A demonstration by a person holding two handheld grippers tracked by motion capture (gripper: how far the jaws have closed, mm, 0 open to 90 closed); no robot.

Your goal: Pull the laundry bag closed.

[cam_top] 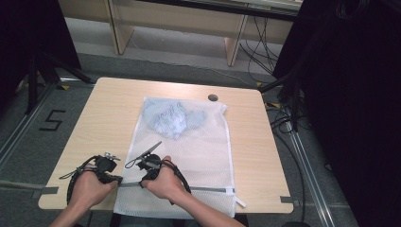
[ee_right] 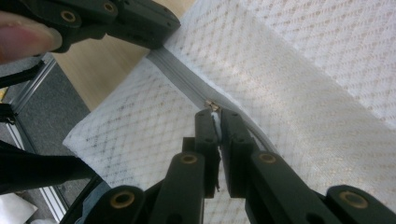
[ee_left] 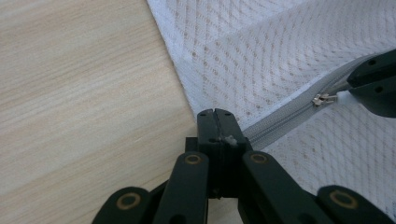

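Observation:
A white mesh laundry bag (cam_top: 189, 156) lies on the wooden table (cam_top: 104, 118), with a light blue garment (cam_top: 172, 118) inside its far end. A grey zipper (cam_top: 208, 189) runs across the bag near the table's front edge. My left gripper (cam_top: 119, 179) is shut on the bag's edge at the zipper's left end (ee_left: 252, 133). Just to its right, my right gripper (cam_top: 141, 182) is shut on the white zipper pull (ee_right: 215, 122), behind the metal slider (ee_right: 212, 105). The left gripper view shows that slider (ee_left: 322, 99) and the right gripper (ee_left: 373, 84) a short way along the zipper (ee_left: 289, 112).
A small dark round disc (cam_top: 213, 97) sits on the table beyond the bag. Black stand legs (cam_top: 33, 80) are on the floor at left, with a "5" mark (cam_top: 51, 120). Cables (cam_top: 283, 118) and a black curtain lie to the right. Bare wood flanks the bag.

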